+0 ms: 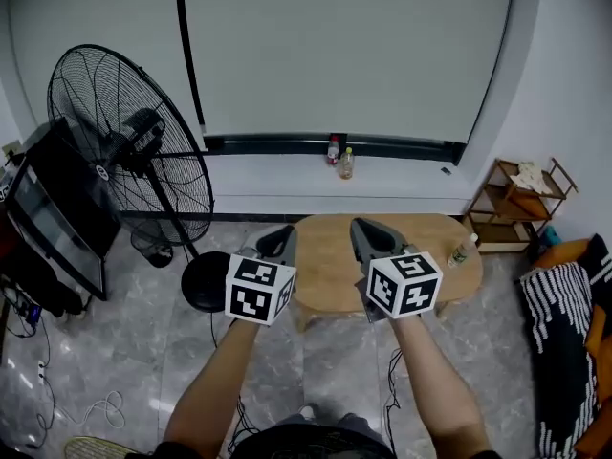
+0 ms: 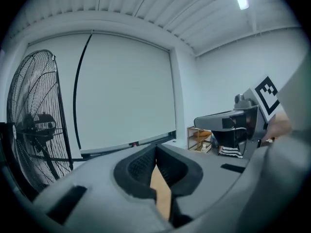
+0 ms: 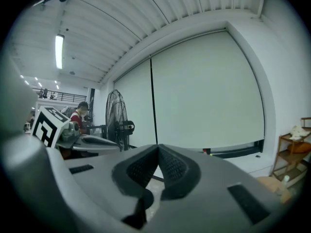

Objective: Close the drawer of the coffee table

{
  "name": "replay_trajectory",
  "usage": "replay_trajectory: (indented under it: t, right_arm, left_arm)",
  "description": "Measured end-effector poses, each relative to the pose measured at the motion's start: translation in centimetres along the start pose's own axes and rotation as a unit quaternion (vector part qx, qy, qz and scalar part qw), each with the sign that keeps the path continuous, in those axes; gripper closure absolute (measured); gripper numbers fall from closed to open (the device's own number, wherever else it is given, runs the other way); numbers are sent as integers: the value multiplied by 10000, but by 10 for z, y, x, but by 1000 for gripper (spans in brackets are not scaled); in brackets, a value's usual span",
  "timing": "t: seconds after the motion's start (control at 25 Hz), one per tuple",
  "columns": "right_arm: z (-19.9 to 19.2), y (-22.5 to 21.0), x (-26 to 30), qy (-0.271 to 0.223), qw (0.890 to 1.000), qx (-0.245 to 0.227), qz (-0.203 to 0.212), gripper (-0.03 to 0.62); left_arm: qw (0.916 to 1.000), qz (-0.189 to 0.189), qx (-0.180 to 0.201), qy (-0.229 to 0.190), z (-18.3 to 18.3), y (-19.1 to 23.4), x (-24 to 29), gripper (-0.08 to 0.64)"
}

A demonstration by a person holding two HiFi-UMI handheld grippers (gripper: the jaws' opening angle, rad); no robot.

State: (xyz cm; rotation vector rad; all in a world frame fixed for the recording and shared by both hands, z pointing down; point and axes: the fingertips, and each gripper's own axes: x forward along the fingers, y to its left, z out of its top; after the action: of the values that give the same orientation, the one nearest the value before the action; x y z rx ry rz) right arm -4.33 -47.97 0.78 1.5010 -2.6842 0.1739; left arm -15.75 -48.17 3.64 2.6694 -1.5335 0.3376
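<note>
Left gripper (image 1: 277,244) and right gripper (image 1: 371,237), jaws together and empty, hover level above the coffee table (image 1: 330,268) ahead, apparently disengaged from its unseen drawer.

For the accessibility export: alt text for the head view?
The left hand-held gripper and right hand-held gripper, both shut and empty, are held up in front of a wooden coffee table with a bottle at its right end. A standing fan is at left, a shelf at right.

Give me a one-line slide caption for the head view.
The left gripper and right gripper, jaws shut and empty, held above a wooden coffee table beside a standing fan.
</note>
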Motion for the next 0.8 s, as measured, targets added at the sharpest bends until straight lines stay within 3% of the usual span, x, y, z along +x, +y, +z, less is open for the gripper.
replay_trajectory:
  t: [0.8]
  right_arm:
    - [-3,-21,-9,-1,9998,-180,96,588]
  left_arm:
    - [9995,190,-50,-266,22,-9,10,558]
